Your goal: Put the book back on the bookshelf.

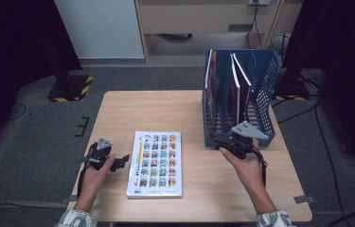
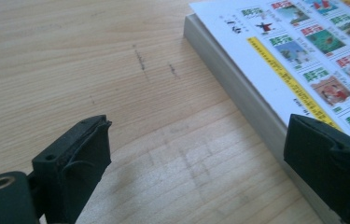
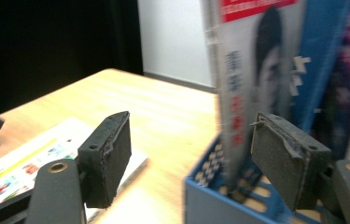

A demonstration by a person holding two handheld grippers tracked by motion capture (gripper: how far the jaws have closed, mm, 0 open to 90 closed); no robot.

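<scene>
The left tongs (image 1: 124,160) hovered low at the near left of the pale wooden counter (image 1: 132,104), jaws spread wide with nothing between them. Just to their right, toward the counter's middle, lay the thick white book with a grid of small colourful pictures on its cover (image 1: 155,163), flat, its long axis running from the person's edge straight toward the far side. In the left gripper view its grey page edge (image 2: 238,88) sat just beside one jaw, so I'd judge the left hand (image 1: 94,175) far the nearer for a sideways pinch on that long edge. The right tongs (image 1: 216,142) stood open too, empty, at the front of the blue perforated plastic file rack (image 1: 265,85), where glossy magazines (image 3: 245,79) stood upright.
</scene>
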